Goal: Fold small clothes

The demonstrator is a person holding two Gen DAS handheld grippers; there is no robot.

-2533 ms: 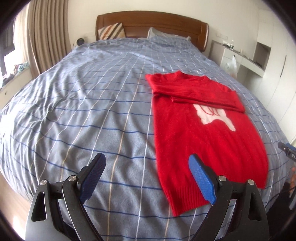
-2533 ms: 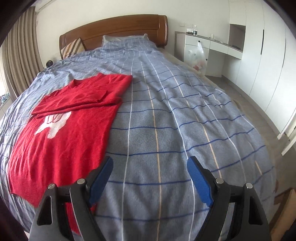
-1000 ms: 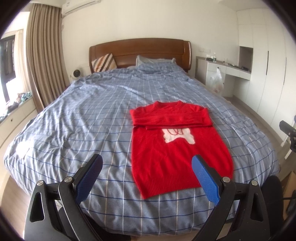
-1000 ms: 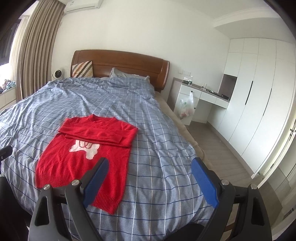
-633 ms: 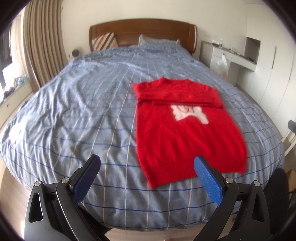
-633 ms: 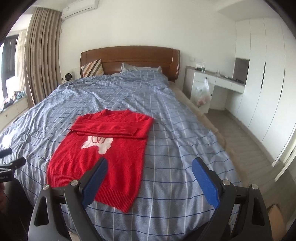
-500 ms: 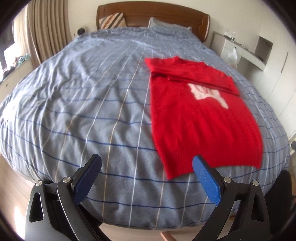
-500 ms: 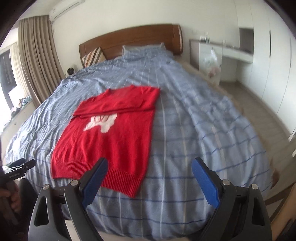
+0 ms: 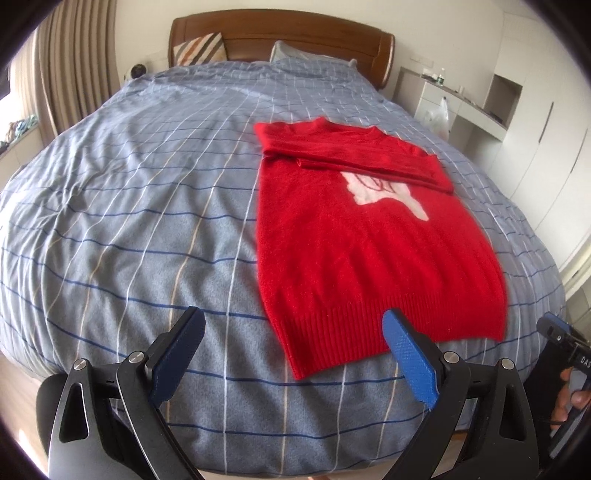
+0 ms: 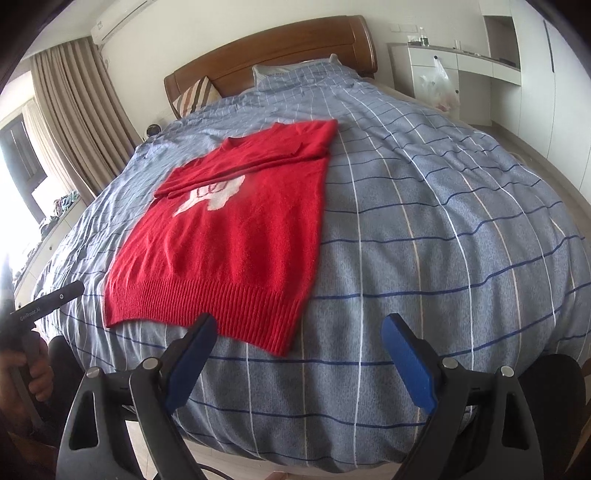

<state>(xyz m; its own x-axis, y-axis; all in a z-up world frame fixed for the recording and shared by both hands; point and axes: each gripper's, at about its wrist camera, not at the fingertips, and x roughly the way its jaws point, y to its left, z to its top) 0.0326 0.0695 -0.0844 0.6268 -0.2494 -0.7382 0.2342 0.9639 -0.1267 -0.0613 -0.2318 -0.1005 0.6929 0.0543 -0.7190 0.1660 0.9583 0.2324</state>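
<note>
Bedspread (image 9: pixel 129 206), blue with a white and navy grid, fills the left and centre of the left wrist view. Left gripper (image 9: pixel 291 354), lower centre of that view, jaws spread wide, holding nothing. Red sweater (image 9: pixel 369 240), right of centre, lies flat on the bedspread, sleeves folded across the chest below the collar, white motif showing under them; long axis runs from the ribbed hem at the lower frame up toward the wooden headboard (image 9: pixel 280 33). Its hem corner lies just ahead of the gap between the left jaws, slightly right of their midline. In the right wrist view the red sweater (image 10: pixel 236 236) occupies the left and centre; right gripper (image 10: pixel 299 358), lower centre, jaws likewise wide apart and empty, has the other hem corner just ahead and left of its midline. Judgement: each gripper is nearest its own hem corner, suiting a lift of the hem toward the collar.
</note>
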